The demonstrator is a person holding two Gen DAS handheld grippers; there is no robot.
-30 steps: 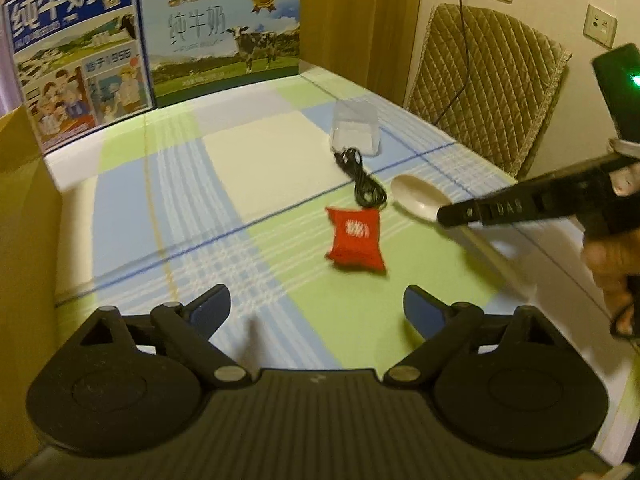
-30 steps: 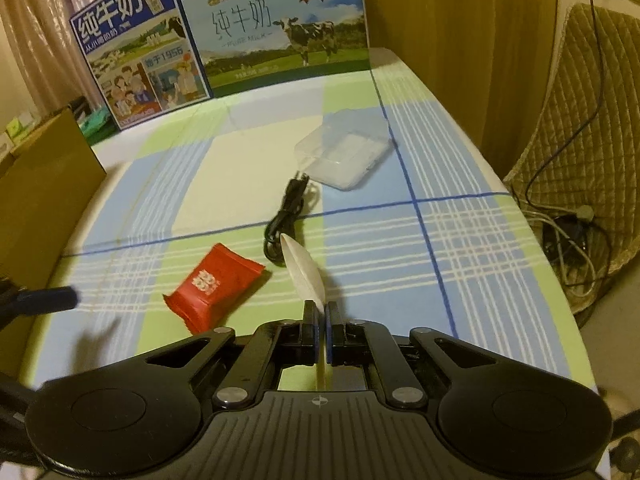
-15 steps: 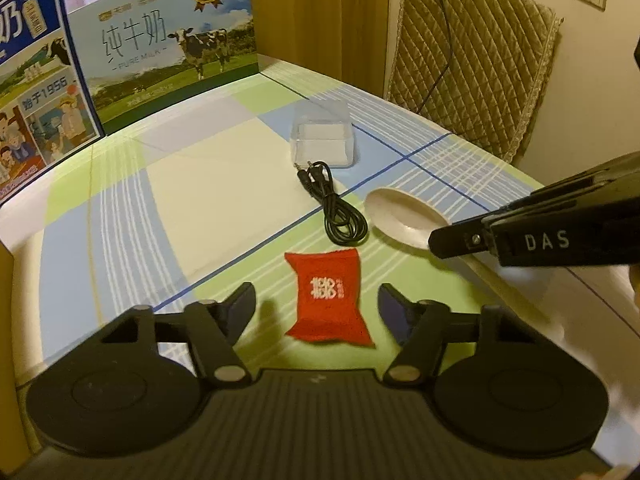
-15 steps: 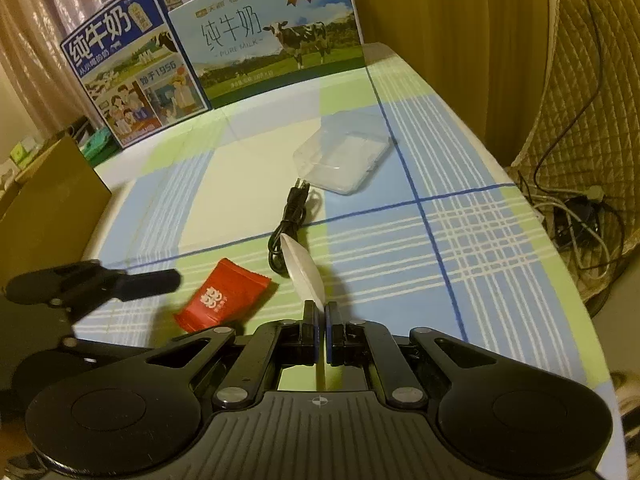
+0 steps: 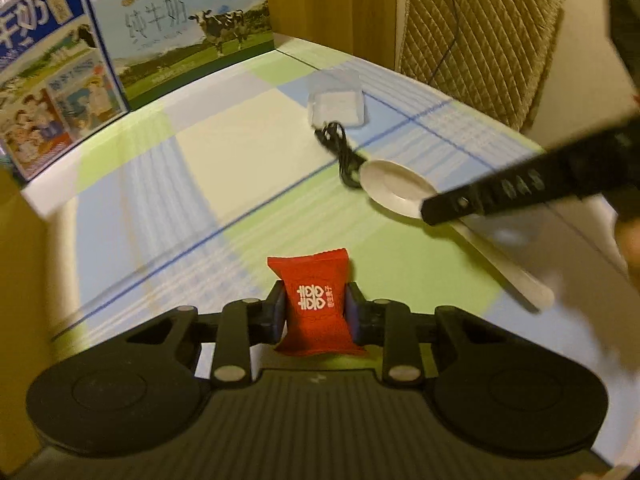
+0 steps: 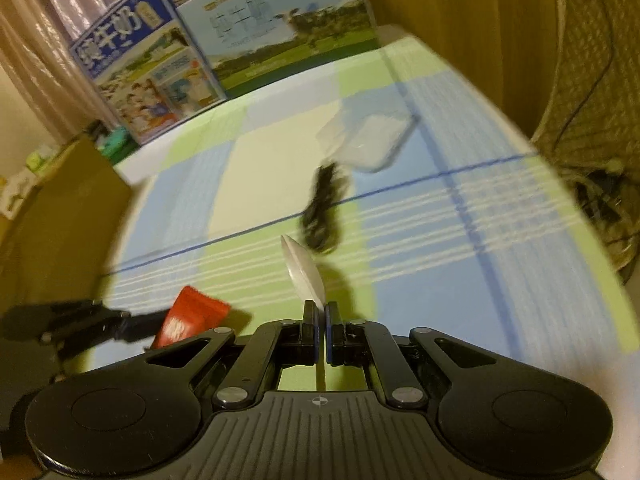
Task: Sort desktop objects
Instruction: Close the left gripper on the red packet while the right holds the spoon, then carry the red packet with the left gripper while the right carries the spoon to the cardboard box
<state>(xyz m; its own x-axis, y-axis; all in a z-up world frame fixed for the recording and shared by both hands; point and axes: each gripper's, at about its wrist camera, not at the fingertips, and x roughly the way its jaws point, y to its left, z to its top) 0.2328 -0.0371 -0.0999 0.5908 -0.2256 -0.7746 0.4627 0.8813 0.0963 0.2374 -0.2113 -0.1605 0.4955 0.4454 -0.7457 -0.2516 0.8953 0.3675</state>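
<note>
My left gripper (image 5: 315,312) is shut on a red snack packet (image 5: 314,304) with white characters, held low over the checked tablecloth. In the right wrist view the same packet (image 6: 188,318) shows at lower left, between the left gripper's fingers (image 6: 80,320). My right gripper (image 6: 321,330) is shut on the handle of a white spoon (image 6: 304,270), whose bowl points forward. From the left wrist view the spoon (image 5: 394,188) lies in the right gripper's fingers (image 5: 500,192). A coiled black cable (image 5: 344,152) and a clear plastic box (image 5: 338,100) rest further back.
Two milk cartons (image 5: 188,36) stand along the table's far edge. A brown cardboard box (image 6: 56,220) sits at the left. A quilted chair back (image 5: 476,36) with a cord stands at the right. A person's hand (image 5: 630,240) holds the right gripper.
My left gripper has moved onto the red packet and shut on it. The right gripper still holds the spoon and has shifted slightly; the view is blurred by motion.
</note>
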